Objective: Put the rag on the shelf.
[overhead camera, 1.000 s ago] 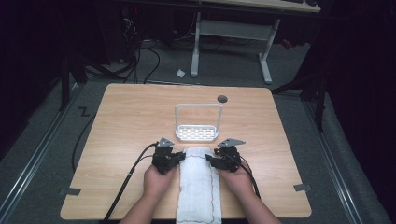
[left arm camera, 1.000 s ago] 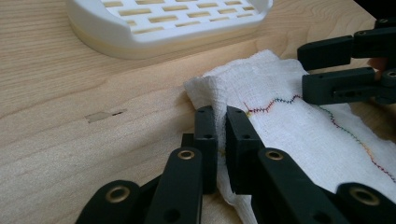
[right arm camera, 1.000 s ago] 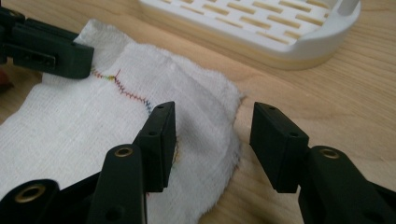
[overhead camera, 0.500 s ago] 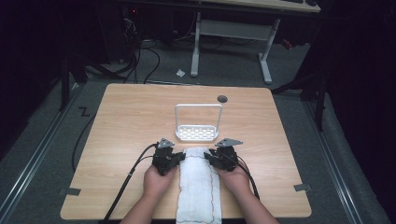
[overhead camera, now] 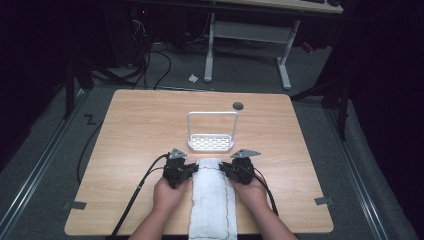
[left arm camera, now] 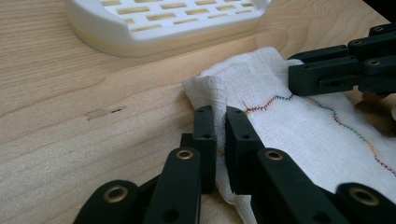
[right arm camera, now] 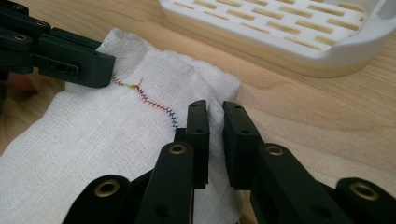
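Observation:
A folded white cloth [overhead camera: 212,195] with a multicoloured stitched line lies lengthwise on the wooden table [overhead camera: 130,130], running off its near edge. My left gripper [overhead camera: 190,170] is shut on the cloth's far left edge; in the left gripper view its jaws pinch a raised fold of the cloth [left arm camera: 219,88]. My right gripper [overhead camera: 223,169] is shut on the far right edge, where the cloth [right arm camera: 93,135] bunches between the jaws. Each gripper view also shows the other gripper's jaws on the opposite edge.
A white slotted tray [overhead camera: 211,142] with a tall wire handle stands just beyond the cloth, close to both grippers. A small dark round hole [overhead camera: 238,106] sits near the table's far edge. Cables trail from the grippers toward the near left and near right.

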